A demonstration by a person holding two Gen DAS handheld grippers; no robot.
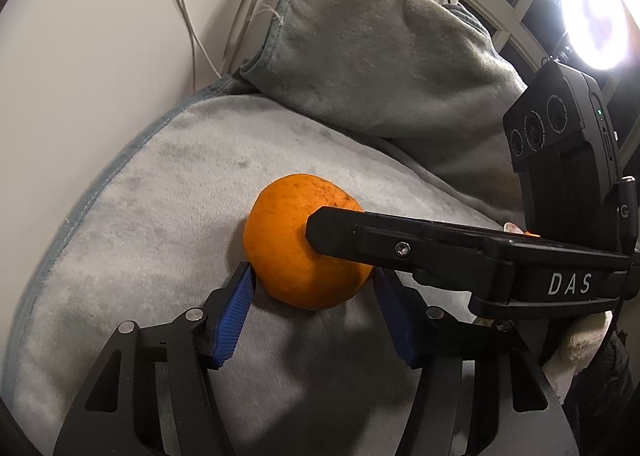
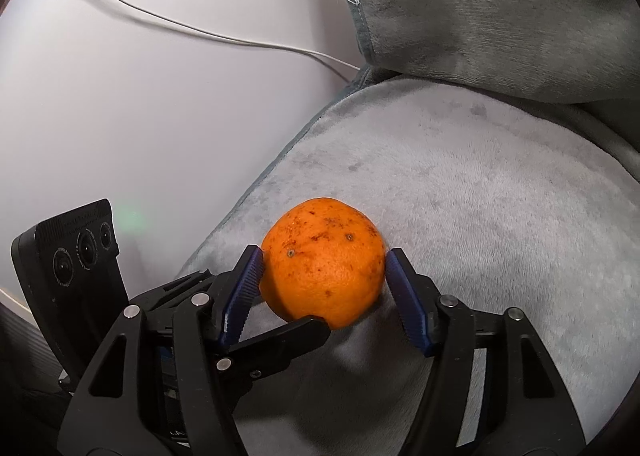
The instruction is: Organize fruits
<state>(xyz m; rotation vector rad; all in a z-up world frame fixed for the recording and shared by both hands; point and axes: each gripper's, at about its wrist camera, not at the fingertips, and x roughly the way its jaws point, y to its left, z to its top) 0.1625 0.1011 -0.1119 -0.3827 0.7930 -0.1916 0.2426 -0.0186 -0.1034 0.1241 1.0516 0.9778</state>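
One orange (image 1: 288,240) with brown speckles lies on a light grey plush blanket (image 1: 160,216). My left gripper (image 1: 312,271) has its blue pads against the lower sides of the orange. A black finger (image 1: 400,240) of the right gripper crosses in from the right, its tip on the fruit. In the right wrist view the same orange (image 2: 324,260) sits between the blue pads of my right gripper (image 2: 323,253), which touch it on both sides. A black finger (image 2: 288,336) of the left gripper reaches under the fruit's near side.
A darker grey folded blanket (image 1: 380,48) rises behind the orange. A white surface (image 2: 140,96) with a thin white cable (image 2: 200,32) lies to the left. A bright round lamp (image 1: 596,12) glares at the upper right. The other gripper's black camera block (image 2: 68,272) stands close by.
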